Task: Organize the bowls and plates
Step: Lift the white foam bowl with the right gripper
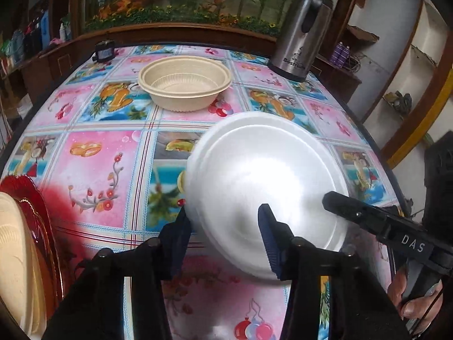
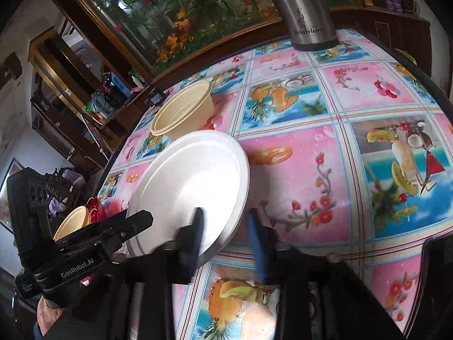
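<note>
White plate [image 1: 263, 181] between gripper [image 1: 226, 235] fingers, beige bowl [image 1: 185, 83] beyond, thermos [image 1: 304, 28] behind.

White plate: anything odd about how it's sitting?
Yes. The white plate is not flat on the table; it stands tilted up on edge, with both the left gripper and the right gripper at its rim. The beige bowl sits upright.
</note>
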Demonstrator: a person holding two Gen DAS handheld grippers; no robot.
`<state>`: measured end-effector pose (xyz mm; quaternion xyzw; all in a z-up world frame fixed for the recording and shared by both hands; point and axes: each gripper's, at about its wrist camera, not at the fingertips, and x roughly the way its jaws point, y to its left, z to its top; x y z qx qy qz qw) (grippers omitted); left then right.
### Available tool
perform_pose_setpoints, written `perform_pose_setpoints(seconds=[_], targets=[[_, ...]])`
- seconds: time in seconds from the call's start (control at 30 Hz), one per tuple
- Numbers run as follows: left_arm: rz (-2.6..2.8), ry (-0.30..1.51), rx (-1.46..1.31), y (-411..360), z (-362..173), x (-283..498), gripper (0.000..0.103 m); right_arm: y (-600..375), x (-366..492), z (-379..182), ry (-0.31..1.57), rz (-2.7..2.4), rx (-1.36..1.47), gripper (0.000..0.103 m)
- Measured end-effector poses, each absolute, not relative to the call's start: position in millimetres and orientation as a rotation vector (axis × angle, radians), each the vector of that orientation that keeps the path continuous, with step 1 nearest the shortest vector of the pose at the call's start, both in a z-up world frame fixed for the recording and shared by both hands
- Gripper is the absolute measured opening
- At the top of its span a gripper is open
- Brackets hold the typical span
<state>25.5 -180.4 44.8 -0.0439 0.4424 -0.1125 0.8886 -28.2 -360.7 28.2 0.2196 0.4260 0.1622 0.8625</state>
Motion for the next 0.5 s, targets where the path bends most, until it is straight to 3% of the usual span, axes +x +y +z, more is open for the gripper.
perform_pose_setpoints(seconds=[0.5], targets=[[-0.19, 0.851, -0.013, -181.1, 60.4, 0.7, 0.047, -352.5, -35.4, 40.4, 0.834, 0.412, 0.453, 0.014]])
